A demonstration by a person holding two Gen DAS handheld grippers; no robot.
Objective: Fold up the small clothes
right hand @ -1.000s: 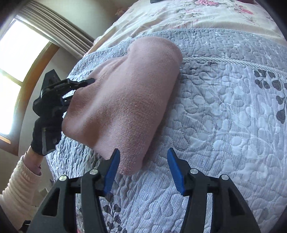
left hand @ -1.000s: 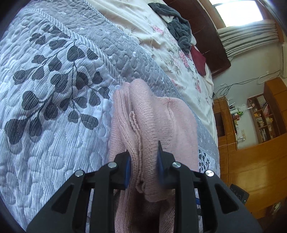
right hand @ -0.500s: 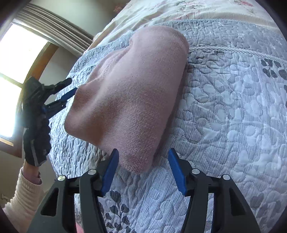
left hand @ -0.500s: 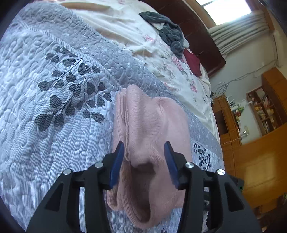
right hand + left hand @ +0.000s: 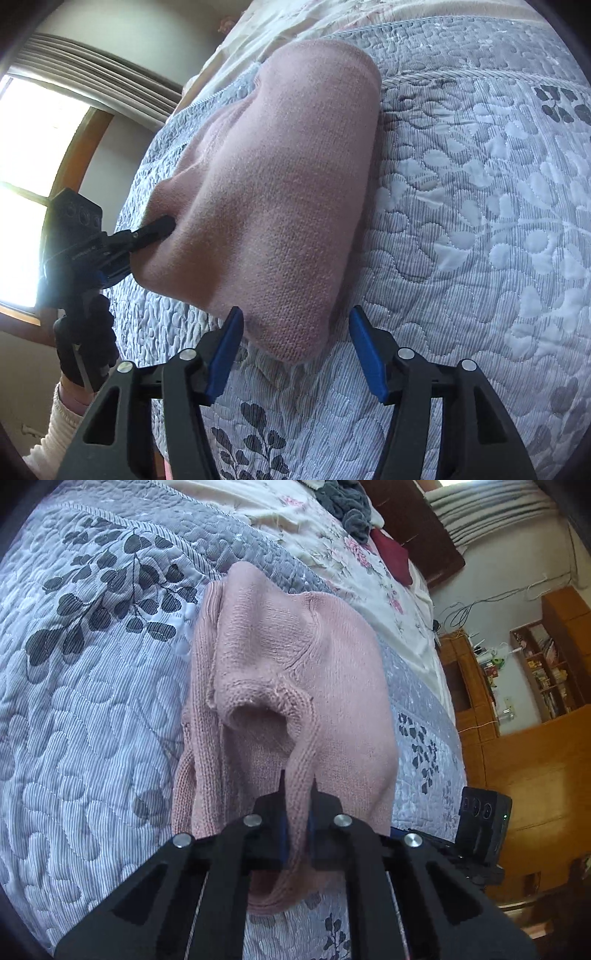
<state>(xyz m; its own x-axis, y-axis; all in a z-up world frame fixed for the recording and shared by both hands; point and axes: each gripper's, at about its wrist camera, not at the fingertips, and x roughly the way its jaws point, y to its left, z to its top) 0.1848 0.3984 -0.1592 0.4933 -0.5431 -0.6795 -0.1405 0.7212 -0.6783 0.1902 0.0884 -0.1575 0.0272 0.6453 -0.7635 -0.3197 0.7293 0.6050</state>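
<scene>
Pink knit garment (image 5: pixel 295 657) lengthwise away from left tongs (image 5: pixel 295 812), pinched.

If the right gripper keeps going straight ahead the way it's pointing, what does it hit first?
Most likely the pink sweater: its near corner lies just ahead of the right gripper, between the open jaws. Depth is unclear, so it might graze the quilt below first.

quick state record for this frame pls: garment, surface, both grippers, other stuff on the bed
garment: pink knit sweater, partly folded, bunched
surface: grey leaf-print quilt on a bed
left gripper: shut on a ribbed edge of the sweater
right gripper: open, jaws either side of the sweater's near corner, not gripping
other items: dark grey clothes and a dark red item on the floral sheet beyond
</scene>
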